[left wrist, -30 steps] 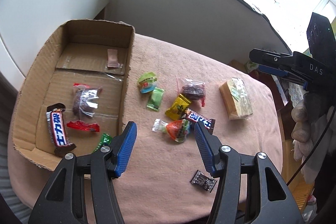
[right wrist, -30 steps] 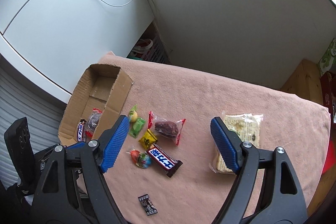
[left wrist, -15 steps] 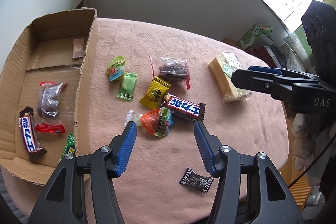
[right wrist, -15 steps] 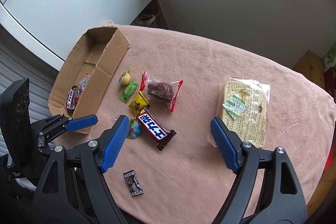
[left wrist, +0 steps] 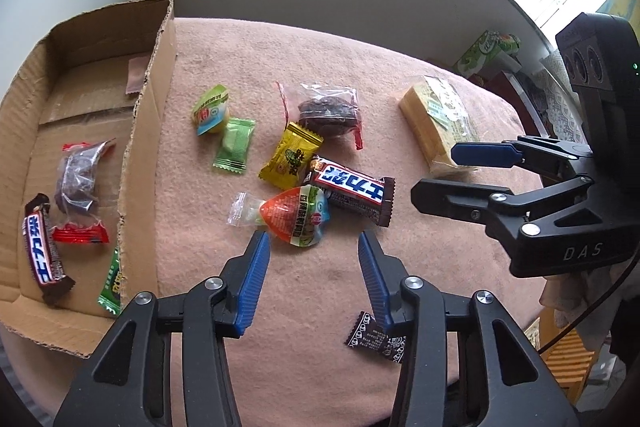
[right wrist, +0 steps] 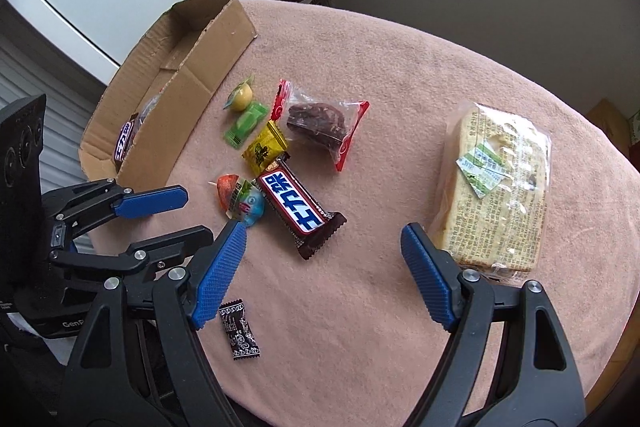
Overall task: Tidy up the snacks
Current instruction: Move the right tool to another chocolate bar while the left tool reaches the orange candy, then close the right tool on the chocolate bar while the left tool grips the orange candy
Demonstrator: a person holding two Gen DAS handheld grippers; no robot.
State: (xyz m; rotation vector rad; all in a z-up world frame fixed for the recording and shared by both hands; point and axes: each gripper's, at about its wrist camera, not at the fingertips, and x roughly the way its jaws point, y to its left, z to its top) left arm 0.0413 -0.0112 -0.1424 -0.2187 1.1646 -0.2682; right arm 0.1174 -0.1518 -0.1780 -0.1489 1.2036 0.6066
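Note:
Loose snacks lie on a pink cloth-covered table [left wrist: 320, 291]: an orange cone-shaped candy [left wrist: 294, 217], a Snickers bar [left wrist: 352, 189], a yellow candy [left wrist: 291, 155], a green candy [left wrist: 234, 145], a jelly cup [left wrist: 210, 110], a bagged brown cake [left wrist: 328, 113], a black candy [left wrist: 374, 337] and a cracker pack [right wrist: 498, 183]. My left gripper [left wrist: 314, 241] is open, just short of the orange candy. My right gripper [right wrist: 322, 231] is open wide above the cloth, between the Snickers bar [right wrist: 298, 207] and the cracker pack.
An open cardboard box [left wrist: 150, 107] at the left holds a second Snickers bar [left wrist: 42, 249], a bagged cake [left wrist: 78, 183] and a green candy [left wrist: 112, 281]. A white wall and window sill stand behind. The table's right edge drops off beyond the cracker pack.
Both grippers have moved down and closer to the loose snacks. The left gripper has shifted right, away from the box, and now faces the orange candy. Both stay open.

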